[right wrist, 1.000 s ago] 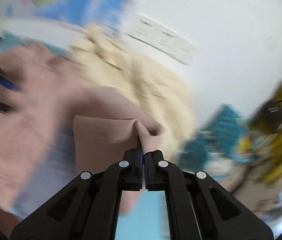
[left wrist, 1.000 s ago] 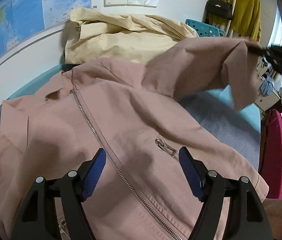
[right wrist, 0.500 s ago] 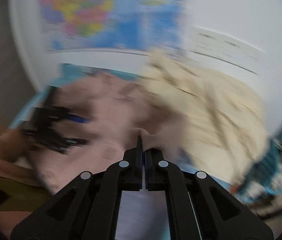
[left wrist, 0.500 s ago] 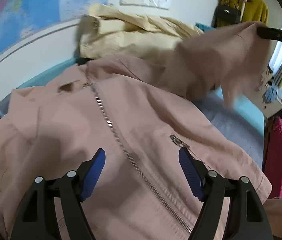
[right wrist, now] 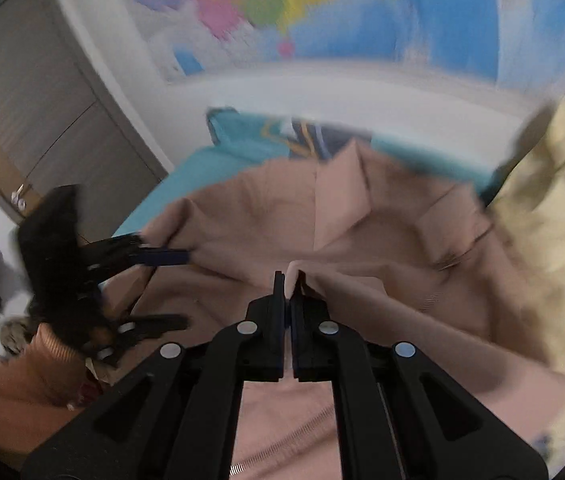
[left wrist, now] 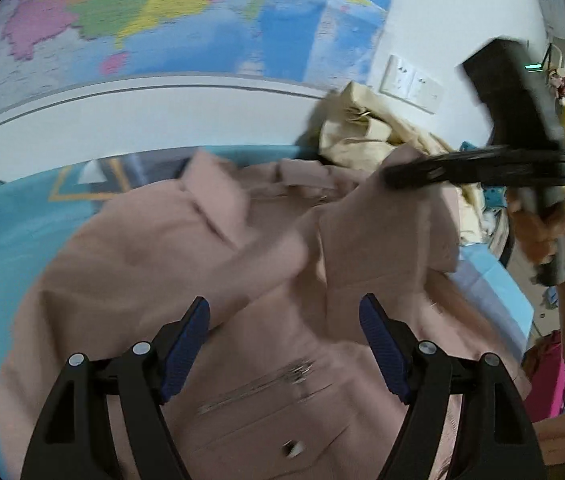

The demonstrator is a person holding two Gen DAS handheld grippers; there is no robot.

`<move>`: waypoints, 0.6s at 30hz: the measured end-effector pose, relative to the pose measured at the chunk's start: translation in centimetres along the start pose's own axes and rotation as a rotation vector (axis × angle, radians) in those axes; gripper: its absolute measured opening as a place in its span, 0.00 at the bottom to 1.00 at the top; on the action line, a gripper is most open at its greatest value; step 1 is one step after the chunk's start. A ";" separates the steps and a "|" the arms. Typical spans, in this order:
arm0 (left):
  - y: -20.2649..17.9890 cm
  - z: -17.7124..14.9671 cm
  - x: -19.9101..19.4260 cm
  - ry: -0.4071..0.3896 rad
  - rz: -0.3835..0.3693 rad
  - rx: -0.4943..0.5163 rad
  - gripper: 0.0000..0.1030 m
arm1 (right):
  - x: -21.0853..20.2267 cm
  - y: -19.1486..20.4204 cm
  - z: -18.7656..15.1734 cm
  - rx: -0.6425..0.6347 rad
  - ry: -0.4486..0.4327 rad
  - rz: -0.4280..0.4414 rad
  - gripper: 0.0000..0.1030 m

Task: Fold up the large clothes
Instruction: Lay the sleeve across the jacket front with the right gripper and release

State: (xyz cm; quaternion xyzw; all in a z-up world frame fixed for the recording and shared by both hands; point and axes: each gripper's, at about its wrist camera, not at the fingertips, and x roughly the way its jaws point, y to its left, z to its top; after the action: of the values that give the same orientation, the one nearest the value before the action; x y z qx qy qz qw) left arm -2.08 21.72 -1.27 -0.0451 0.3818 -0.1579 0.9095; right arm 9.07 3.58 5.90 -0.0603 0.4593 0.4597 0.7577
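The right gripper is clamped on a fold of the one dusty-pink zip-front jacket, spread over the teal bed cover. The left gripper hovers above it, jaws wide and empty. One cream garment lies far right, under one wall map.

Two garments lie on the bed: one pink zip-front jacket spread out flat, and one cream-yellow jacket bunched up behind it against the wall. There is one teal bed sheet under them. Two handheld grippers are in the room, the left gripper and the right gripper, each with two fingers. One world map hangs on the wall, with two white socket plates beside it. One grey door is in view.
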 end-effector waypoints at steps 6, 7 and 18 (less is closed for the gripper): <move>-2.5 -0.2 2.9 0.098 -0.008 0.122 0.84 | 3.9 -2.8 0.2 0.135 0.022 0.038 0.23; -3.3 0.0 4.3 0.127 0.022 0.165 0.85 | 3.5 -3.0 0.1 0.136 0.009 0.040 0.30; -1.3 2.4 9.1 0.267 -0.096 0.131 0.04 | -10.3 -9.4 -10.0 0.209 -0.297 -0.133 0.64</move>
State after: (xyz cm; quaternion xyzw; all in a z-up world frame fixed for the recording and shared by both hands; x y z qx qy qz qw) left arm 5.30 17.45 -5.49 0.0173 0.4859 -0.2304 0.8430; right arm 8.15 -13.49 4.84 0.0569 0.3829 0.3623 0.8479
